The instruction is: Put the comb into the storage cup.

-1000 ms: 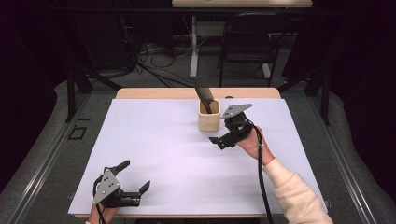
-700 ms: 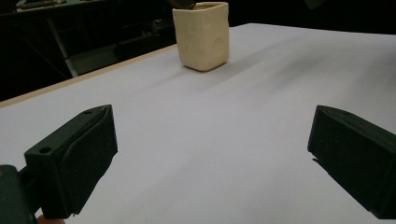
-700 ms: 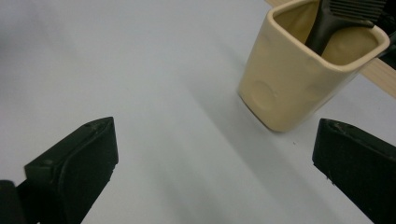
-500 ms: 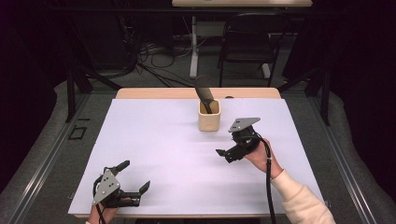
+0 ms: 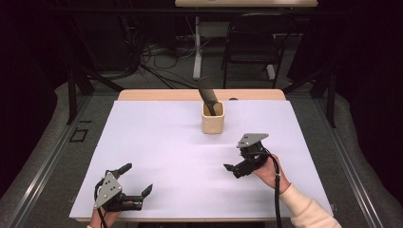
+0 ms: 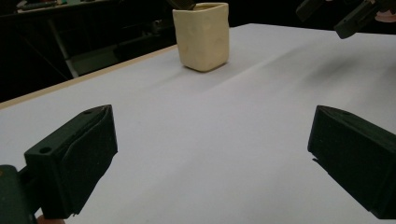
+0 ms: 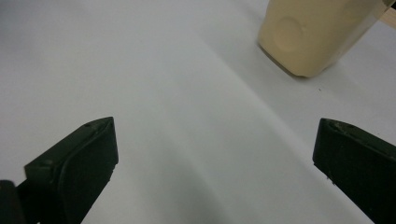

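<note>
1. Right gripper (image 5: 234,170), jaws spread wide and empty, hovers over the white table (image 5: 157,142).
2. Left gripper (image 5: 135,183), also agape, sits at the near edge.
3. Beyond both, mid-table, stands a cream cup (image 5: 212,117) holding a dark spatula (image 5: 208,96). It looks light and rigid; grip across its walls.

Your right gripper (image 5: 236,167) has withdrawn from beside the cup (image 5: 212,117), moving nearer to you and slightly right.
</note>
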Action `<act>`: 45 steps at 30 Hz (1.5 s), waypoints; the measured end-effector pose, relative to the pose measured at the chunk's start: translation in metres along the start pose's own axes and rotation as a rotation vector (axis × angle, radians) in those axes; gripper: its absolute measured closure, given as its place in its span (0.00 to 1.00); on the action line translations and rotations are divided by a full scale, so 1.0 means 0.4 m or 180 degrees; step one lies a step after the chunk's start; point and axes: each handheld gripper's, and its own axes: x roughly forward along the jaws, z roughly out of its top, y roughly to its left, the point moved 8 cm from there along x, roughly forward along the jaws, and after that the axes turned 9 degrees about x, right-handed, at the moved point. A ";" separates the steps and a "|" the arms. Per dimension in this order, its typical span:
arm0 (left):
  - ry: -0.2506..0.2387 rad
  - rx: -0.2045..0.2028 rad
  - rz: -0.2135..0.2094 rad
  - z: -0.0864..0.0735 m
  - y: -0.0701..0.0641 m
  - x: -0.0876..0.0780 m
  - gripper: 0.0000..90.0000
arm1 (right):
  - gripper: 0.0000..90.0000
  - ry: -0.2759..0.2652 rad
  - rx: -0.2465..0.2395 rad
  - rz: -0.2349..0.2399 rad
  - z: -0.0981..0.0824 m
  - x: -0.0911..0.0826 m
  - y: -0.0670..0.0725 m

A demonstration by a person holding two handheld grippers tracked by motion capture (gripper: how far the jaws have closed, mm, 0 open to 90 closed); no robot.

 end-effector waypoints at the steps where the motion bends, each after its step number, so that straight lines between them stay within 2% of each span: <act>1: 0.0003 0.0005 0.0000 0.000 0.000 0.000 0.01 | 0.00 0.0010 -0.0004 0.0000 -0.005 0.000 0.002; 15: 0.0001 -0.0002 -0.0003 0.000 0.000 0.000 0.01 | 0.00 0.0001 0.0004 -0.0010 -0.060 -0.022 0.032; 28: 0.0011 -0.0006 -0.0015 -0.001 -0.002 0.001 0.02 | 0.00 -0.0083 0.0009 -0.0096 -0.098 -0.061 0.034; 30: 0.0011 -0.0005 -0.0016 -0.001 -0.002 0.001 0.02 | 0.00 -0.0086 0.0038 -0.0077 -0.104 -0.065 0.034; 40: 0.0014 -0.0010 -0.0018 -0.002 -0.003 0.001 0.02 | 0.00 -0.0127 -0.0012 -0.0076 -0.128 -0.078 0.047; 45: 0.0014 -0.0008 -0.0021 -0.002 -0.003 0.001 0.01 | 0.00 -0.0257 -0.0050 -0.0107 -0.138 -0.086 0.059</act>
